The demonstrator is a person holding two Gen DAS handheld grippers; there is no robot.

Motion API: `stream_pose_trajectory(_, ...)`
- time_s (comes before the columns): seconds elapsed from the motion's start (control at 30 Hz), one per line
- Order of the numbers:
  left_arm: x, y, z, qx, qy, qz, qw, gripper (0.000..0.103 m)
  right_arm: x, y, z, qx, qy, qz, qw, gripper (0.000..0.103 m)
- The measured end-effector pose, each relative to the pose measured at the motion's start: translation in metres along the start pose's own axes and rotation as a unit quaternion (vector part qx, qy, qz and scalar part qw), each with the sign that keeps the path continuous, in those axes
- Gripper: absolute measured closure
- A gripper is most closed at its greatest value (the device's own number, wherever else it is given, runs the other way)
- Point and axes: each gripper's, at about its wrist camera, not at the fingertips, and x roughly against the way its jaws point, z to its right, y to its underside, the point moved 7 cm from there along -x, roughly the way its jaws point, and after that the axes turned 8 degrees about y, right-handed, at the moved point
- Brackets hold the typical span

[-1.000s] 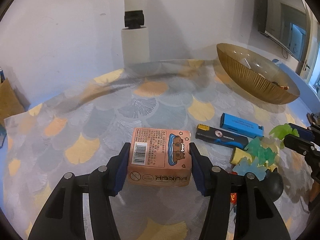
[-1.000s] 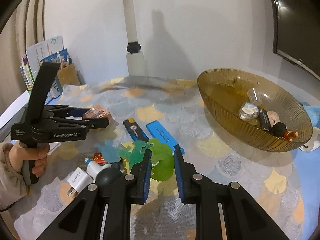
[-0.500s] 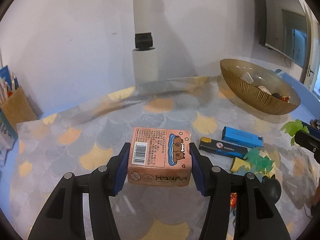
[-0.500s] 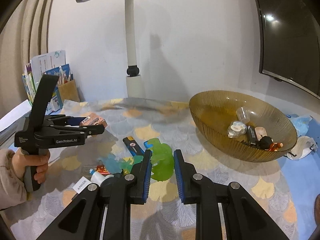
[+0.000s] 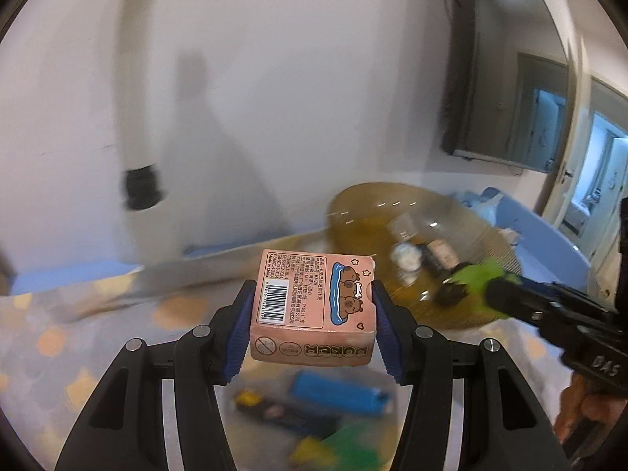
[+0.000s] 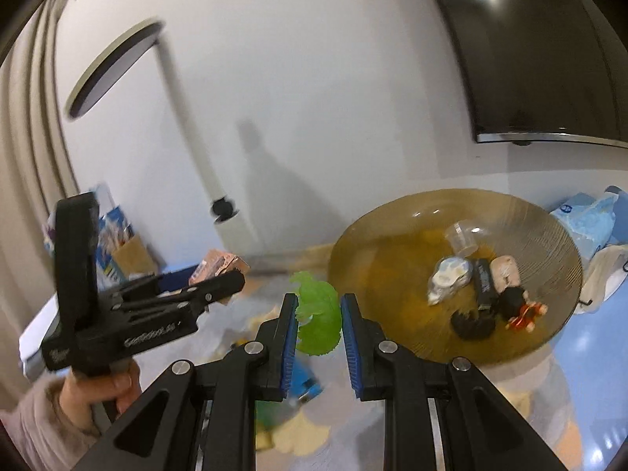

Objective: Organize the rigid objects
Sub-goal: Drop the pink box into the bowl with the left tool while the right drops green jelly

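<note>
My left gripper (image 5: 312, 310) is shut on a pink poker card box (image 5: 312, 310) and holds it in the air, left of the amber glass bowl (image 5: 353, 212). The box also shows in the right wrist view (image 6: 216, 265). My right gripper (image 6: 317, 314) is shut on a green toy dinosaur (image 6: 318, 324) and holds it up, left of the bowl (image 6: 376, 235). The dinosaur also shows in the left wrist view (image 5: 477, 278). Several small items lie in the bowl.
A blue lighter (image 5: 337, 392), a black lighter (image 5: 282, 412) and green and yellow toys (image 5: 337, 451) lie on the patterned tablecloth below. A white lamp post (image 5: 137, 157) stands at the back. A paper bag of books (image 6: 125, 251) stands far left.
Both grippers have risen from the table with their objects and moved toward the bowl. The views are tilted up and blurred by motion.
</note>
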Motion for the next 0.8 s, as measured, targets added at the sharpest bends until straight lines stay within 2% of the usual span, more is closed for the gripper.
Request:
stream_pose_trajectory(0.1, -0.017, -0.005, 0.016, 0.007, 0.029, -0.009, 0.9995, 0.050, -0.007, -0.010, 0.017, -0.015, 0.007, -0.004, 1.000, 0.082)
stream_pose_trajectory(0.17, -0.026, -0.010, 0.024, 0.028, 0.055, -0.011, 0.9980, 0.050, -0.014, -0.013, 0.029, -0.047, -0.008, -0.017, 0.999, 0.082)
stream_pose_trajectory(0.23, -0.034, -0.013, 0.032, 0.027, 0.059, -0.010, 0.9978, 0.050, -0.021, -0.014, 0.045, -0.079, -0.014, -0.025, 0.996, 0.082)
stream_pose_trajectory(0.53, -0.060, -0.014, 0.059, 0.024, 0.101, -0.014, 0.9945, 0.050, -0.037, -0.021, 0.092, -0.139, -0.012, -0.049, 0.989, 0.082)
stream_pose_trajectory(0.73, -0.073, -0.011, 0.062, 0.020, 0.108, -0.030, 0.9935, 0.049, -0.040, -0.024, 0.104, -0.140, -0.004, -0.051, 0.989, 0.082)
stream_pose_trajectory(0.77, -0.073, -0.010, 0.061, 0.019, 0.104, -0.037, 0.9938, 0.042, -0.040, -0.025, 0.104, -0.140, -0.004, -0.051, 0.989, 0.082)
stream_pose_trajectory(0.8, -0.076, -0.007, 0.060, 0.019, 0.104, -0.053, 0.9930, 0.021, -0.041, -0.026, 0.104, -0.142, -0.005, -0.050, 0.989, 0.080)
